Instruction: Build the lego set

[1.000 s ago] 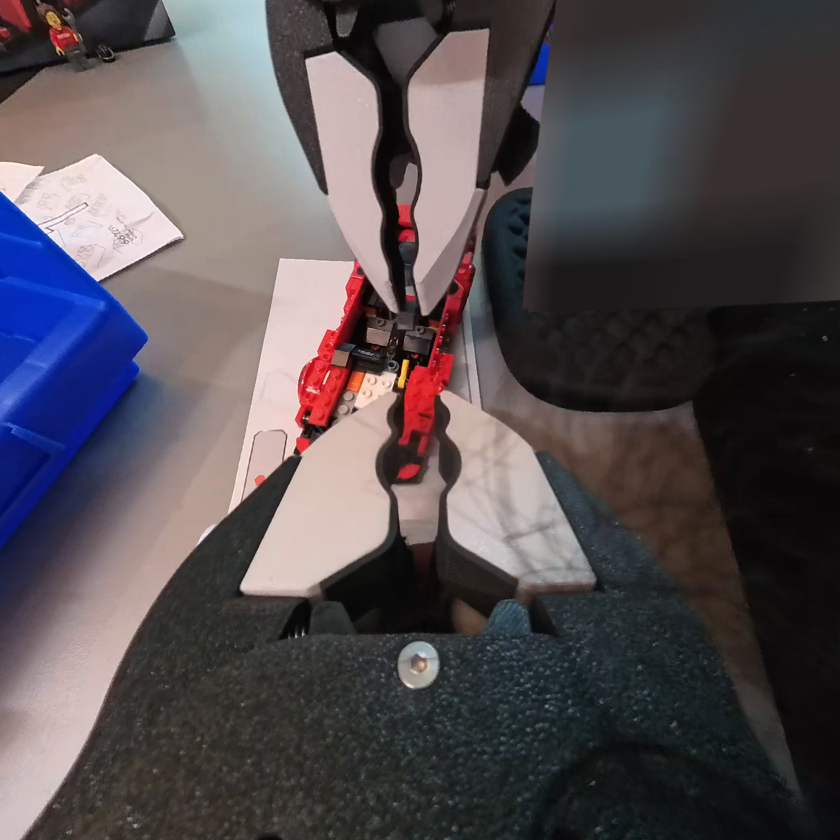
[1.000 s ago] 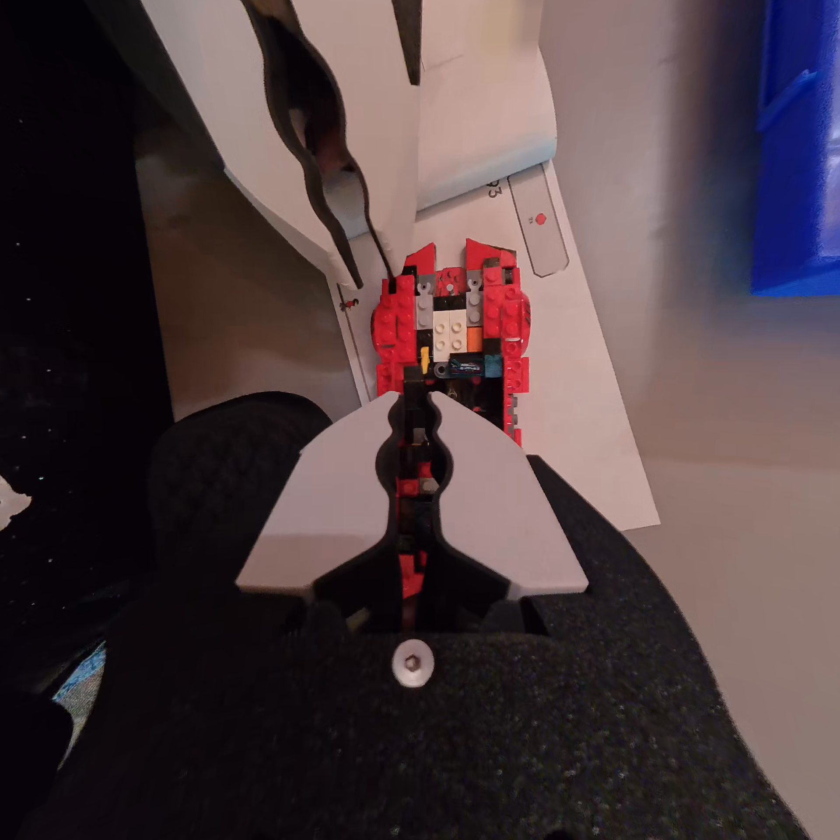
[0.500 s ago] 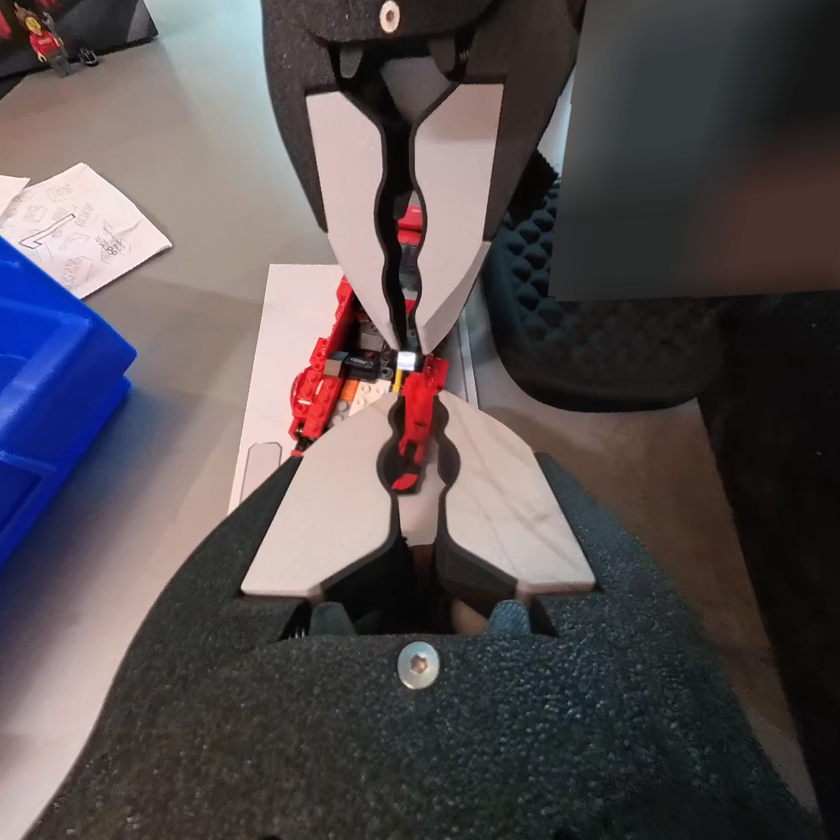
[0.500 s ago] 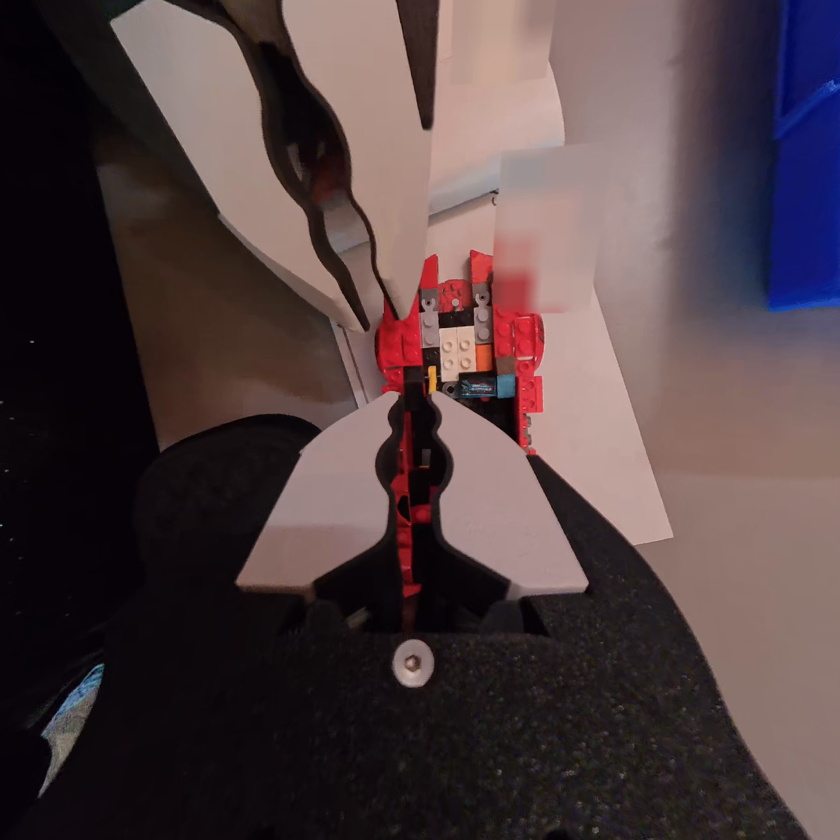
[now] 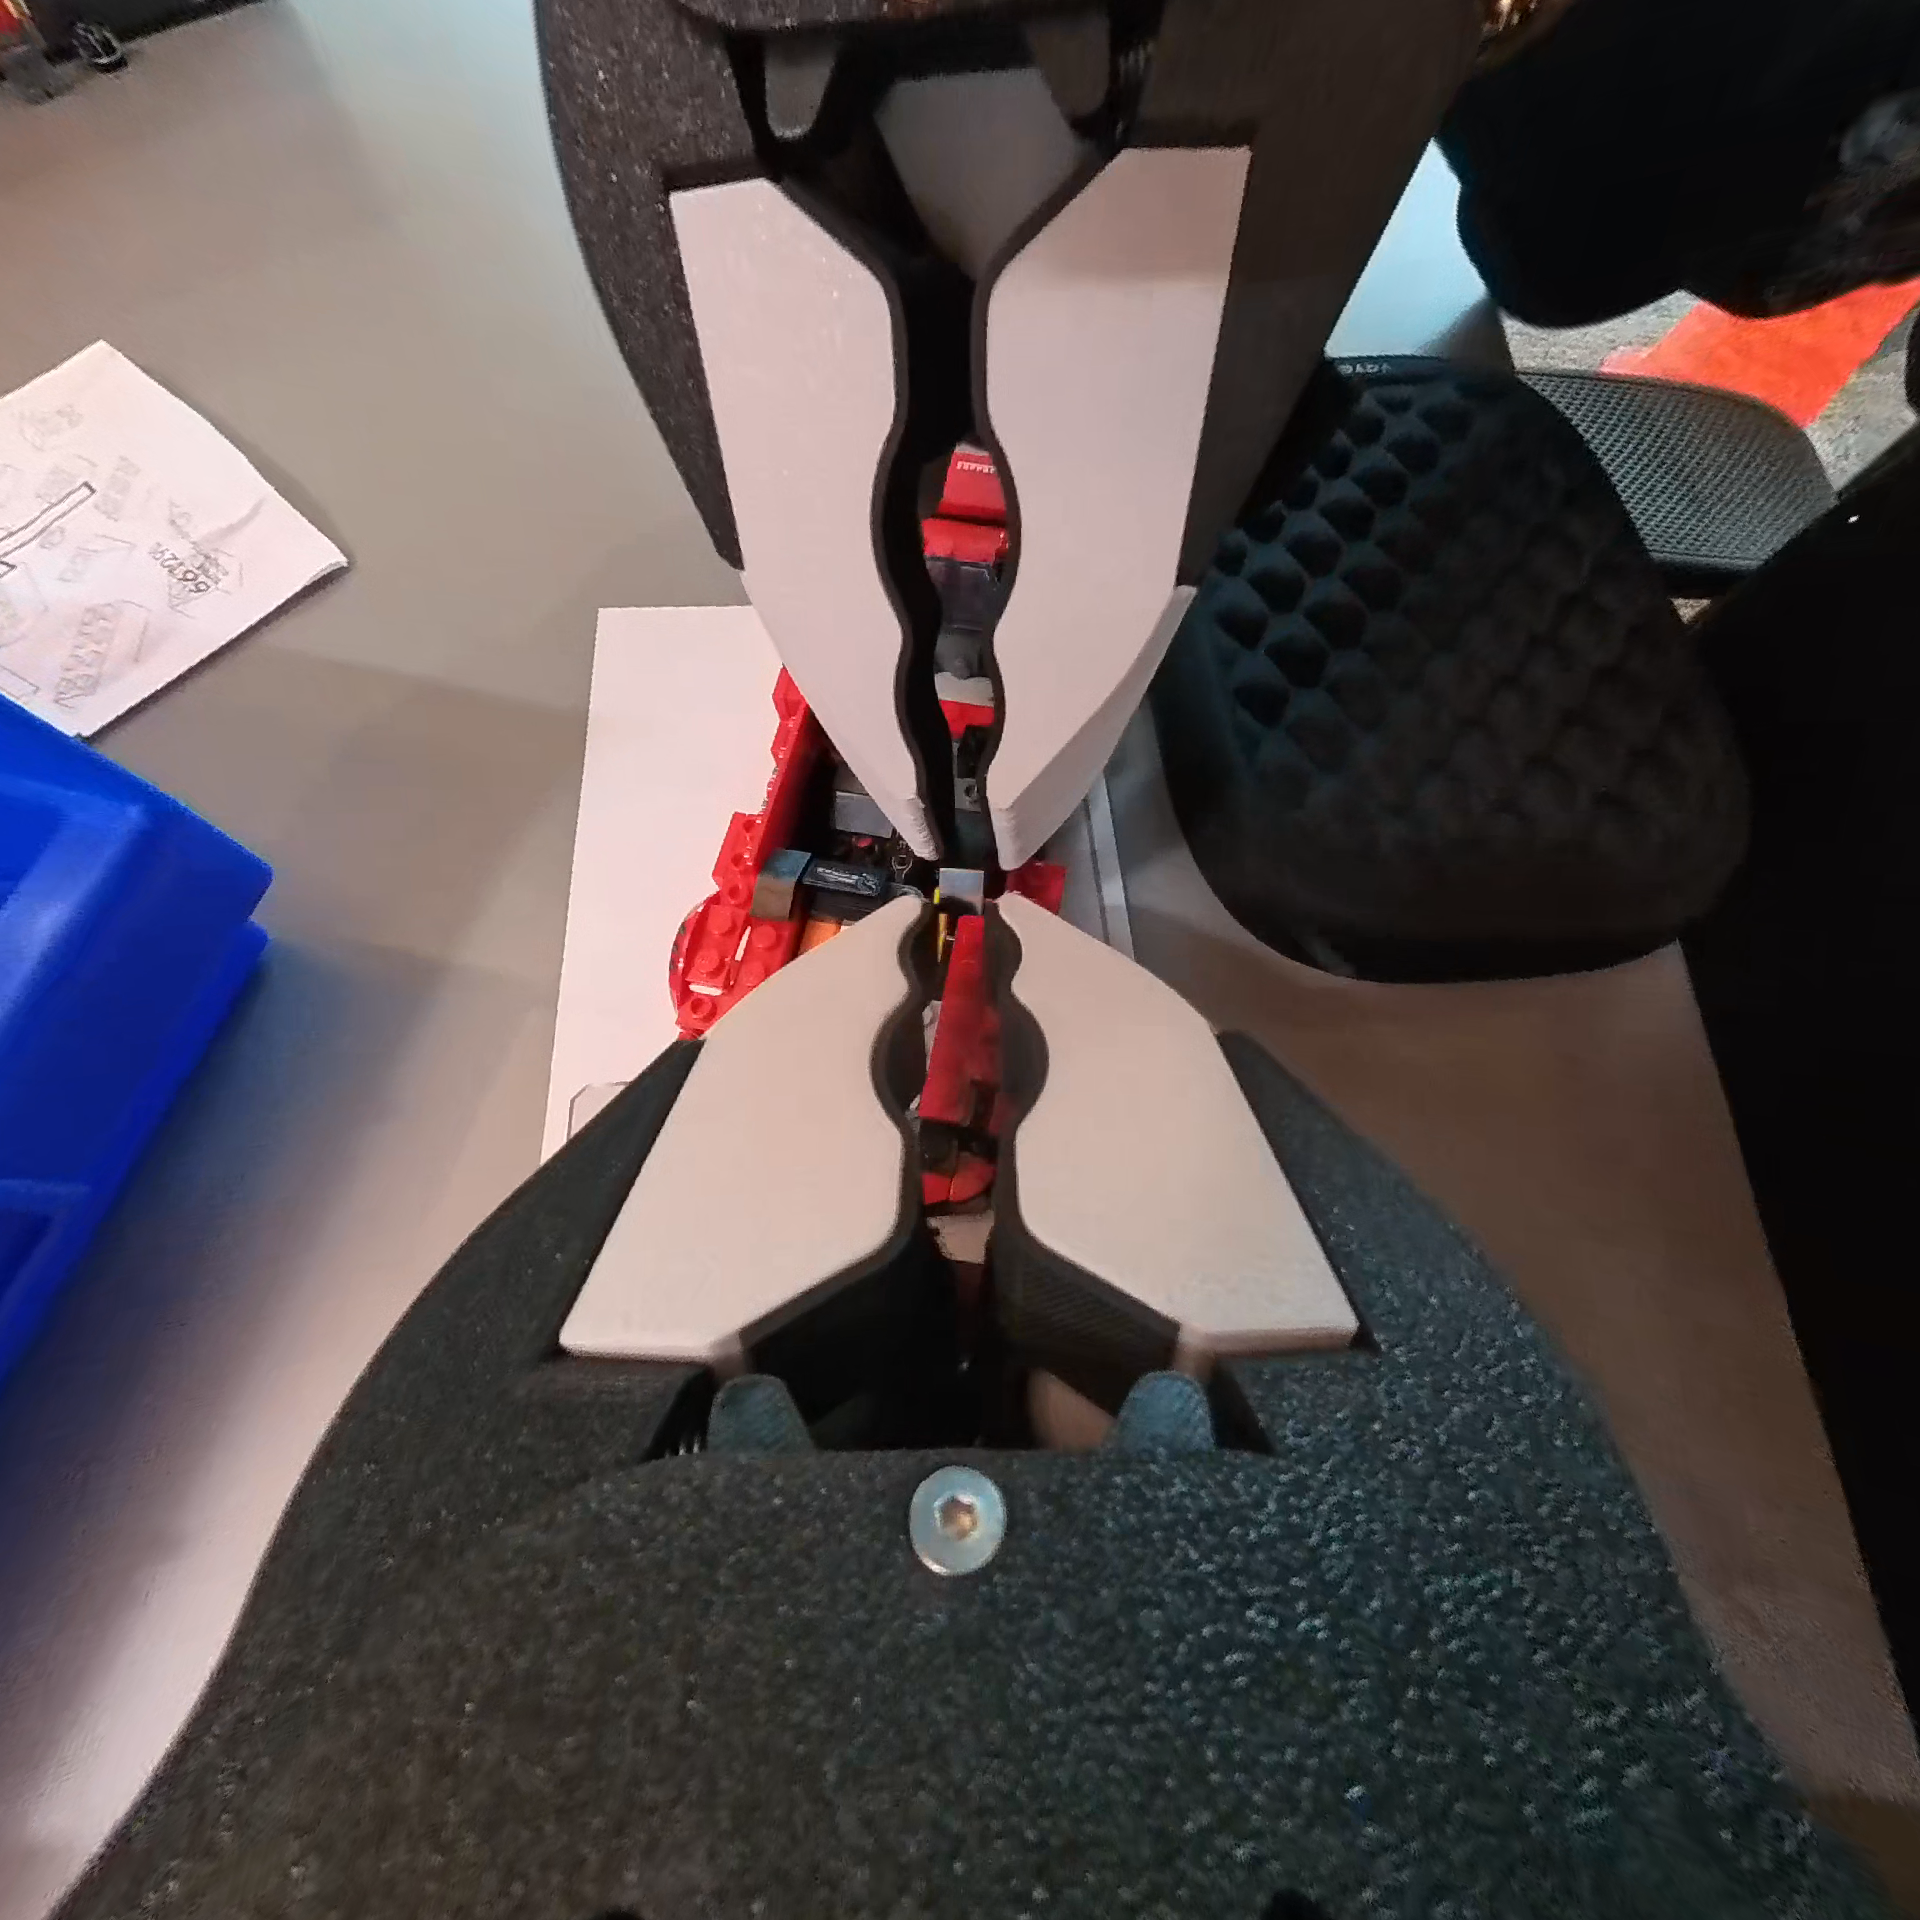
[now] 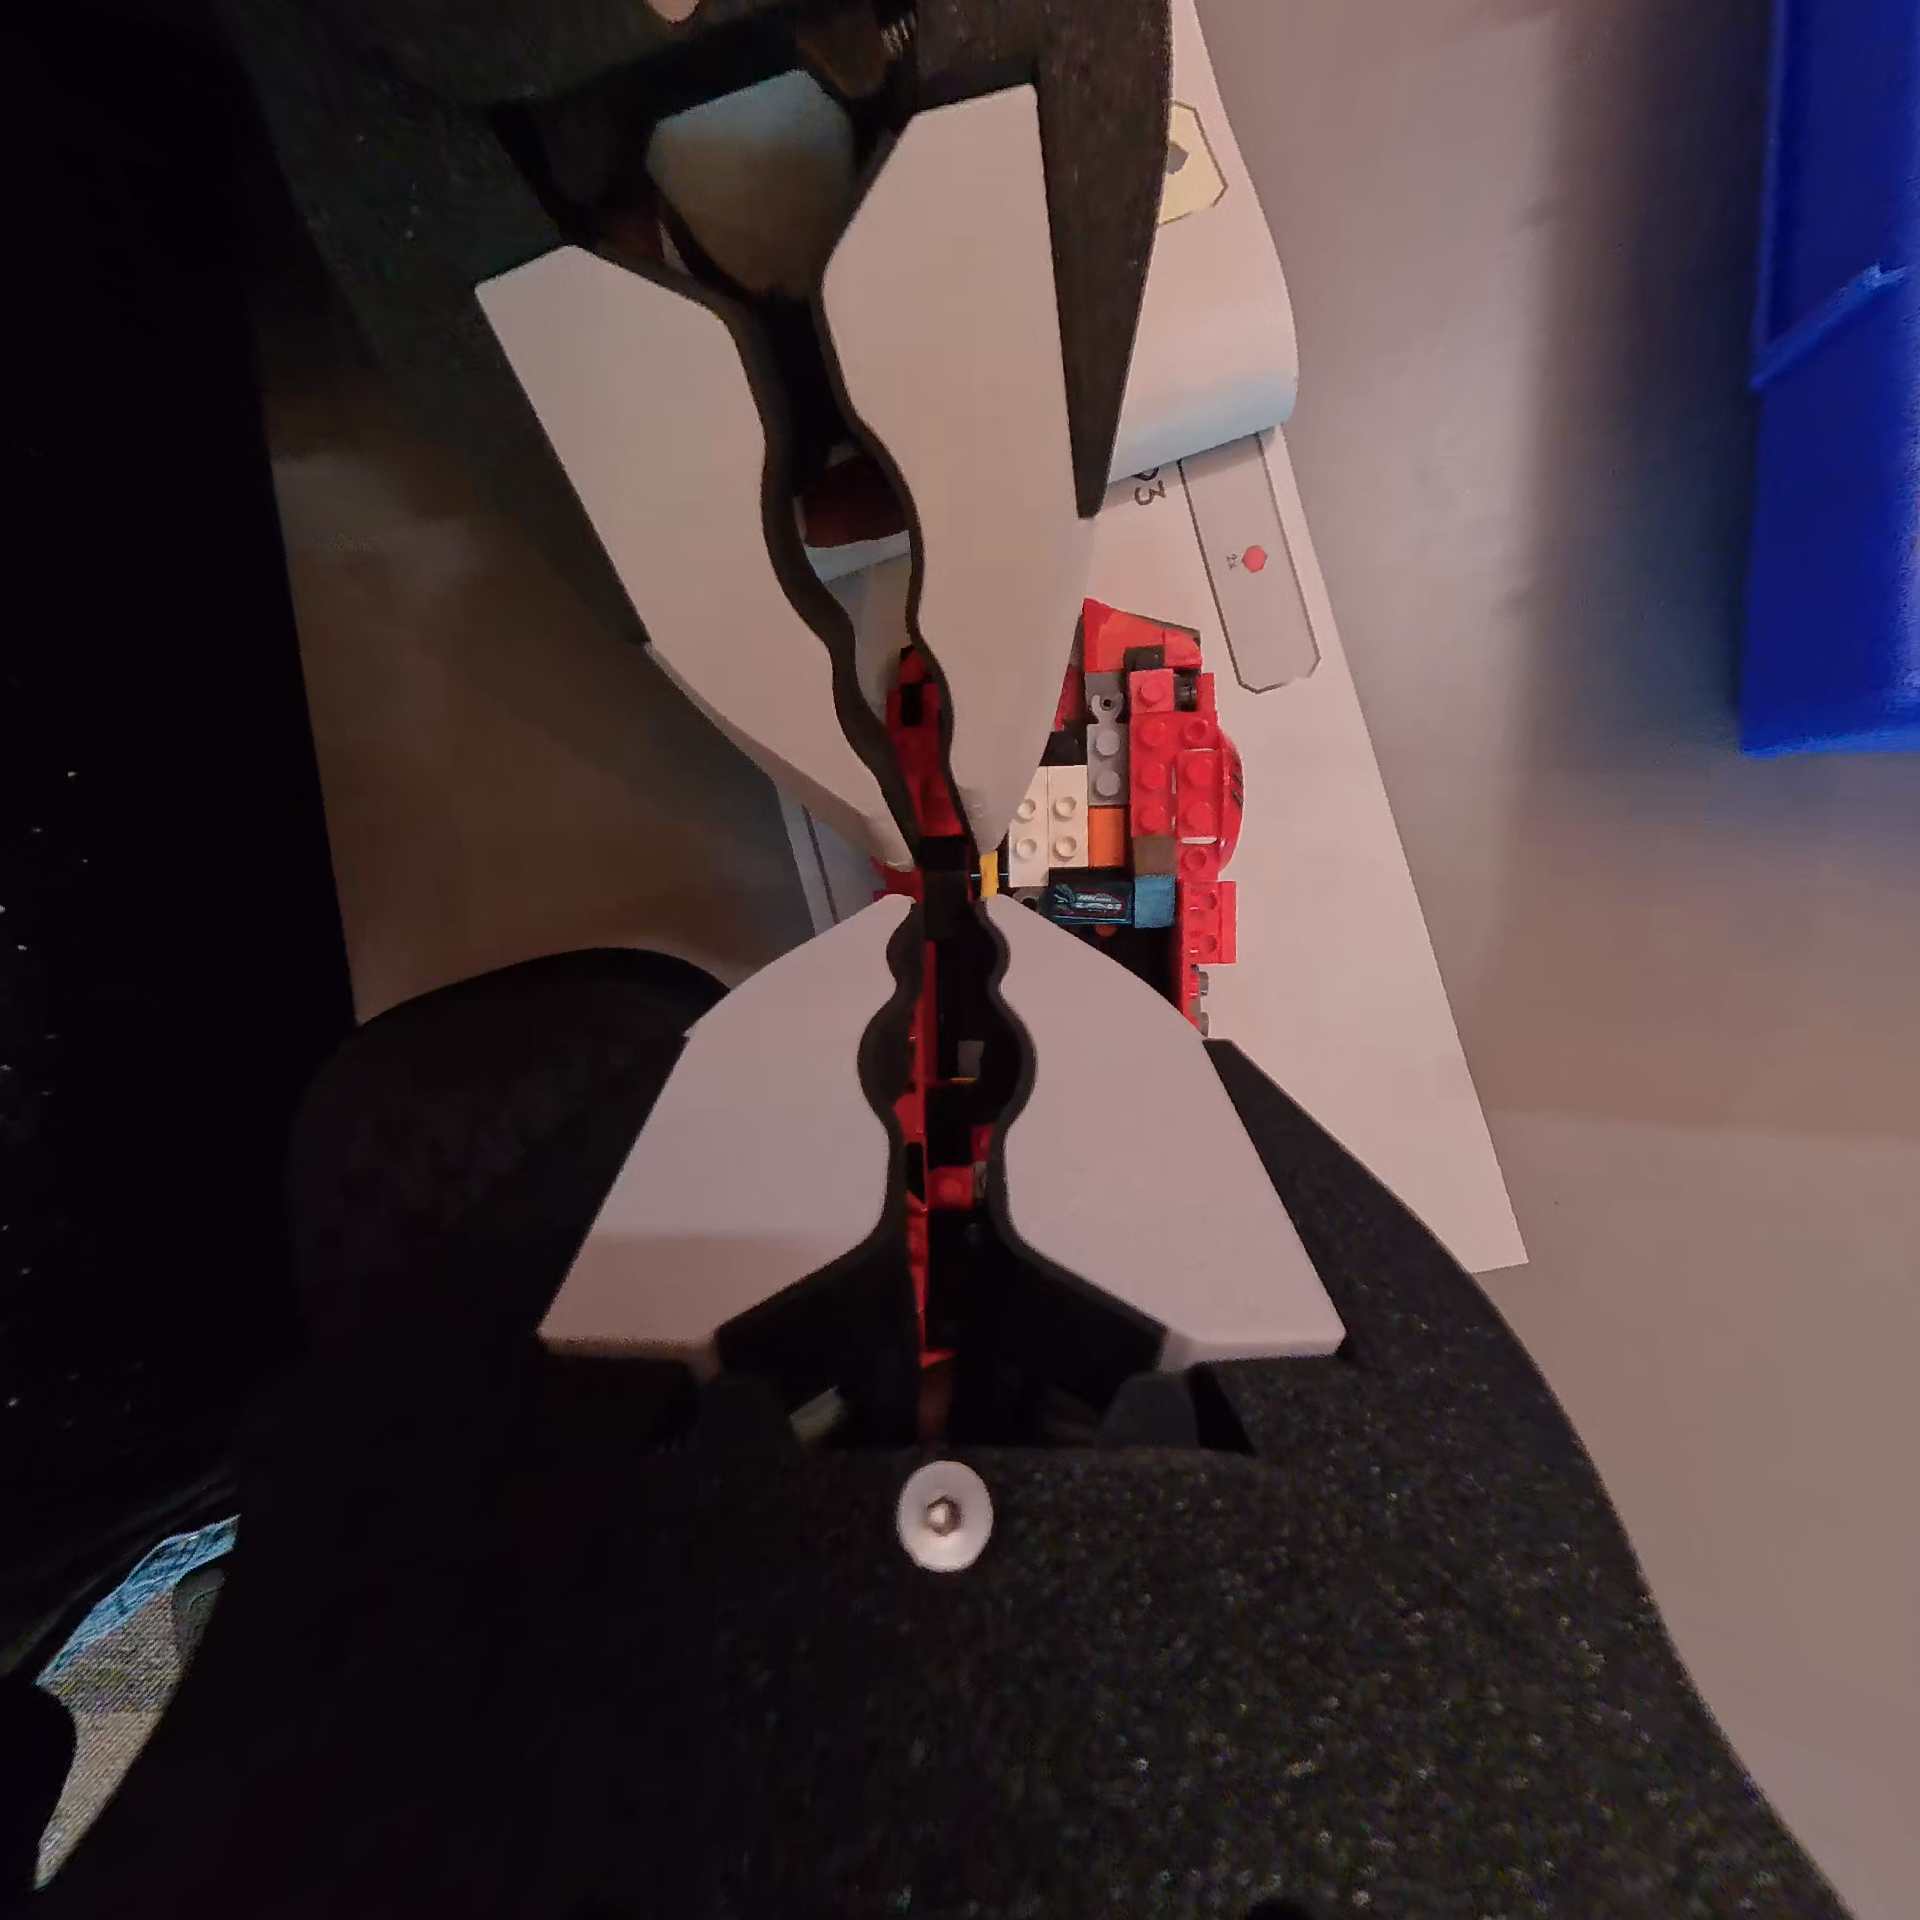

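Note:
A half-built red Lego car (image 5: 748, 925) lies on a white instruction page (image 5: 665, 748); it also shows in the right wrist view (image 6: 1164, 790). My left gripper (image 5: 956, 914) is shut on the car's red side wall. My right gripper (image 5: 961, 836) faces it tip to tip from the far side. In its own view the right gripper (image 6: 948, 906) is shut on a small dark piece (image 6: 943, 873) at the car's side wall, beside the cockpit. That piece looks pale grey in the left wrist view (image 5: 958, 883). The left gripper (image 6: 940, 852) nearly touches it.
A blue bin (image 5: 94, 935) stands left of the car, also at the right wrist view's right edge (image 6: 1839, 416). A loose printed sheet (image 5: 135, 540) lies at the far left. A black mesh chair seat (image 5: 1455, 727) sits beyond the table edge on the right. Less than 4 cm separates the two grippers' tips.
The right gripper has drawn back along the car with the small piece, and the two grippers have come together until their tips almost meet. The left gripper keeps its hold on the side wall.

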